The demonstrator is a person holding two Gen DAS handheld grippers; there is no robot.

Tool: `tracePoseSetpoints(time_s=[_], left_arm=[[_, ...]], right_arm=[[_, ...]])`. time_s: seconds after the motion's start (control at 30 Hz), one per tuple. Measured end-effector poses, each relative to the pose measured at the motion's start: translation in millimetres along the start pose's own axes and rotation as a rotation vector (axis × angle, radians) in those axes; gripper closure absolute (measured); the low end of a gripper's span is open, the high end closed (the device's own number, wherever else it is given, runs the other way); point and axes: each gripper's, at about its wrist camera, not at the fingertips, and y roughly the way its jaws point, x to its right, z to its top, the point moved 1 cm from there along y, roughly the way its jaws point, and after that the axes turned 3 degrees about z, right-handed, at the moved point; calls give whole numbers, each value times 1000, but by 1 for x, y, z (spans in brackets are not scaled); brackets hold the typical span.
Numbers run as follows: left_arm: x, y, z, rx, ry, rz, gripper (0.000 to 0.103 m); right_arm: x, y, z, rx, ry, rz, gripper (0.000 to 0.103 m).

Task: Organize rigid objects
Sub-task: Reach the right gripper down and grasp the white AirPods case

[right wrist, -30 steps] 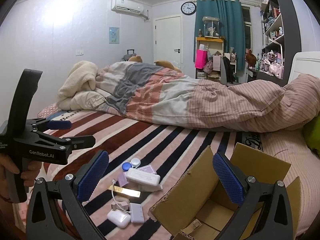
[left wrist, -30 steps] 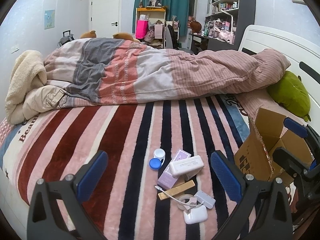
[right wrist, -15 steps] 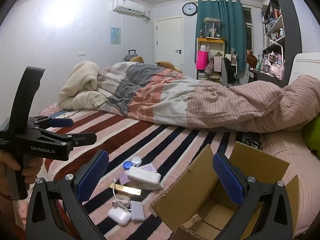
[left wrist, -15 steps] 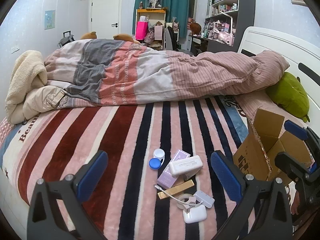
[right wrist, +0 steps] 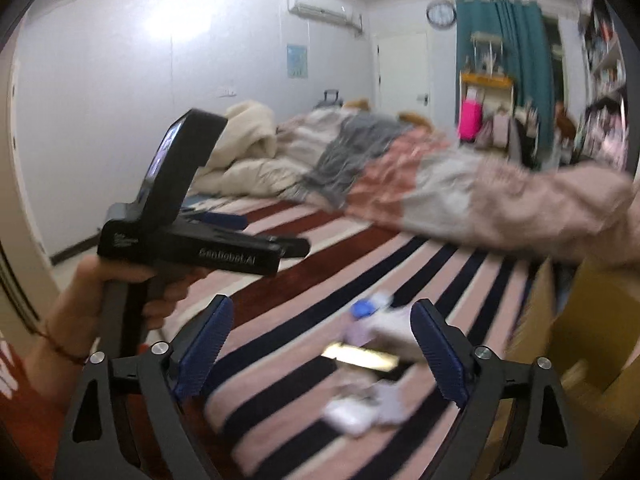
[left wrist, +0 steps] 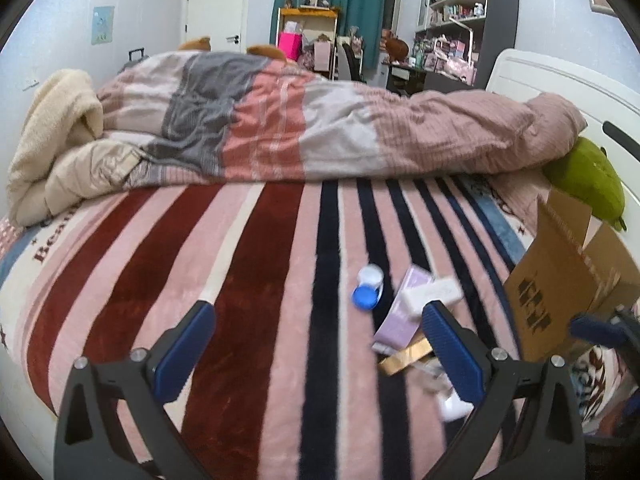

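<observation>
A small pile of rigid items lies on the striped bed (left wrist: 280,280): a lens case (left wrist: 367,287), a lilac box (left wrist: 402,308) with a white case (left wrist: 430,293) across it, a gold bar (left wrist: 406,357) and a white pod (left wrist: 452,405). Just right of the pile stands an open carton (left wrist: 560,276); its inside is too blurred to read. The left hand-held gripper (left wrist: 318,340) hovers above the bed, fingers wide apart, holding nothing. The right hand-held gripper (right wrist: 322,344) is likewise spread and bare, over the pile.
</observation>
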Motion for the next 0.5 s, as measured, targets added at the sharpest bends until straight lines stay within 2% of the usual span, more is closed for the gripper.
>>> tracePoseSetpoints(time_s=[0.07,0.13,0.2,0.37,0.5], left_arm=[[-8,6,-10,-20,3,-11,1],[-14,13,-20,-44,3,-29,1],[-17,16,-27,-55,1,-39,1],[-24,20,-38,-64,-6,-45,1],[-29,20,-40,-64,-20,-58,1]], right_arm=[[3,21,-18,-66,60,-17,15],[11,41,-36,-135,124,-59,26],[21,56,-53,-193,198,-89,34],[38,80,-80,-282,302,-214,38],[39,91,-83,-314,337,-259,39]])
